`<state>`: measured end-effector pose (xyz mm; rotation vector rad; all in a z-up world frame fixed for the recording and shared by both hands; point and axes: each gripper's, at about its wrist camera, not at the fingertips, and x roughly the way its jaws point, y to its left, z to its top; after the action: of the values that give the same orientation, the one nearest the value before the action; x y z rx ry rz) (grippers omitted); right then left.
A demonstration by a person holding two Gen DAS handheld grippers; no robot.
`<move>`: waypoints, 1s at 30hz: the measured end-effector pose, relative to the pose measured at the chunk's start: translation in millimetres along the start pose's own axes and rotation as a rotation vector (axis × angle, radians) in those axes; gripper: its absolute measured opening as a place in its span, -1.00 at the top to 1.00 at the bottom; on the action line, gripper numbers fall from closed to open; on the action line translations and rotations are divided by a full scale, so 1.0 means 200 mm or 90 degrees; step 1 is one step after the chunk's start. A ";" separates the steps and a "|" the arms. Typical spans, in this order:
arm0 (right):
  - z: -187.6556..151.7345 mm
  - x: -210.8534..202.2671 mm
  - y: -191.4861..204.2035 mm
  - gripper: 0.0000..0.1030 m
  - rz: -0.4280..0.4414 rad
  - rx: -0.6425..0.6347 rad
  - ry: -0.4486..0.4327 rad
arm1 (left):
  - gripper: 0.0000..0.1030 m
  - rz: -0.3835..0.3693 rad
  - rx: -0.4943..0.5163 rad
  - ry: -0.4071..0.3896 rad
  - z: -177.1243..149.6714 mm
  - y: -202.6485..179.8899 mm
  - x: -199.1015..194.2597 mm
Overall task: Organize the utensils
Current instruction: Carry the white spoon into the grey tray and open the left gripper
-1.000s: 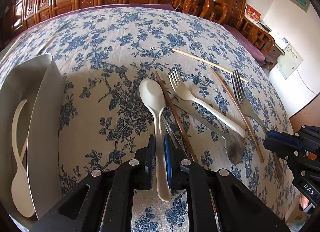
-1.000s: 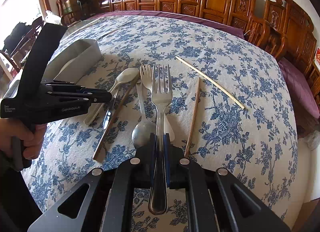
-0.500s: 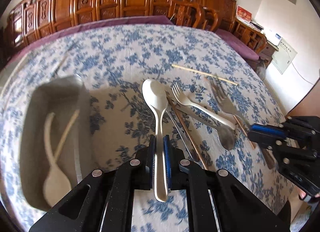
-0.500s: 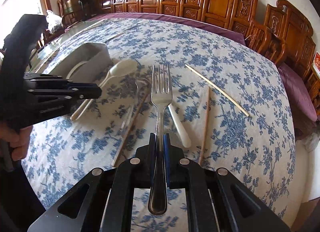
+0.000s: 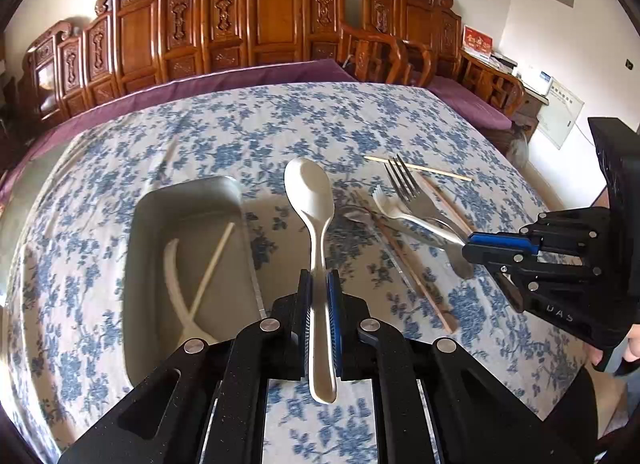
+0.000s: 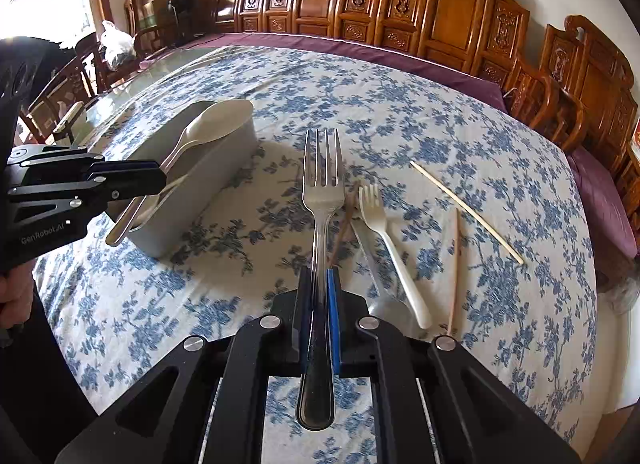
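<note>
Far left sits the grey bin (image 5: pixel 188 199), w/ a white spoon and a stick already inside. Next, our left gripper (image 5: pixel 319 284) has its jaws clamped on the cream plastic spoon (image 5: pixel 310 191), mid-handle, bowl forward, lifted just beside the bin. It looks light, a bit flexy and slick, so we'd keep the hold near mid-handle. Right gripper (image 6: pixel 319 284) is closed on the steel fork (image 6: pixel 322 187): stiffer, heavier, smooth. Loose chopsticks (image 6: pixel 466 209) lie rightmost on the tablecloth (image 6: pixel 400 123).
</note>
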<state>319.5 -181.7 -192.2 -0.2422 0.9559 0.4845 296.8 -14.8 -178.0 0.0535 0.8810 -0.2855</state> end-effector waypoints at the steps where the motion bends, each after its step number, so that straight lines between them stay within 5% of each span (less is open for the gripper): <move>1: 0.01 0.00 0.02 0.82 0.001 -0.001 0.000 | 0.86 0.003 0.000 -0.003 -0.01 0.01 -0.01; 30: 0.21 0.11 0.33 0.81 0.021 -0.029 0.014 | 0.85 0.015 -0.092 0.057 -0.05 0.49 0.20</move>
<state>328.2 -100.2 -186.4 -0.2731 0.9719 0.5350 339.5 72.3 -222.8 -0.0580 0.9875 -0.1972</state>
